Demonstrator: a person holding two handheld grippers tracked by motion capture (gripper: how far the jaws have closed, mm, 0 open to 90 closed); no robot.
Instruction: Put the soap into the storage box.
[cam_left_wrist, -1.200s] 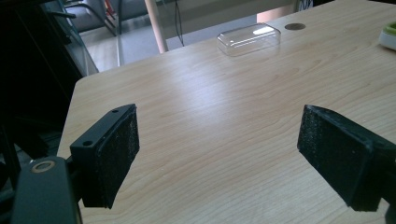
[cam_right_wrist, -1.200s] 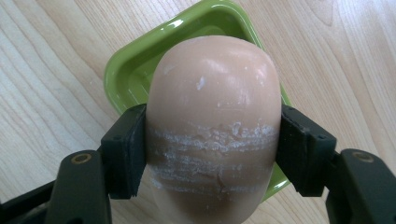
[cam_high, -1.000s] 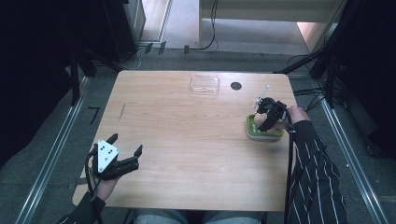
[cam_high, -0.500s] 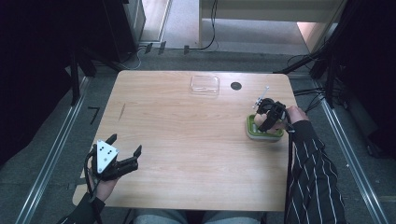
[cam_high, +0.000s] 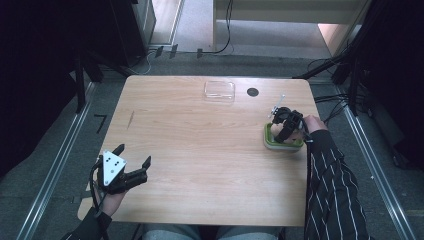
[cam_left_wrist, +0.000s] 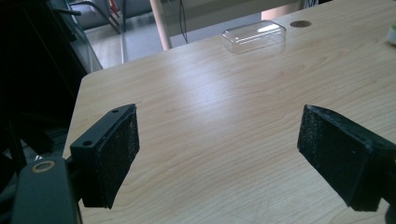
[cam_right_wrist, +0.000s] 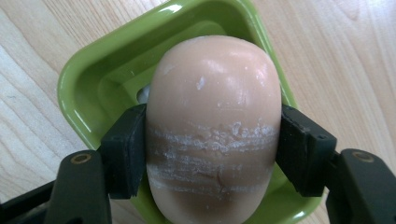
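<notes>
Over at the near left corner of the wooden surface (cam_high: 210, 165), the left gripper (cam_high: 131, 163) rests with its jaws wide apart, holding nothing. A clear plastic lid (cam_high: 219, 91) lies at the far edge. At the right, the right gripper (cam_right_wrist: 212, 149) has its jaws clamped on a peach soap bar (cam_right_wrist: 215, 126) over the green soap dish (cam_right_wrist: 93, 88).

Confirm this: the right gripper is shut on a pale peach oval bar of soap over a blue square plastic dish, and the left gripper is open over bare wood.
One detail is wrong: the square plastic dish is green, not blue, as the right gripper view shows. The rest holds: the right gripper is shut on the pale peach oval bar of soap over that dish, and the left gripper is open over bare wooden table.
</notes>
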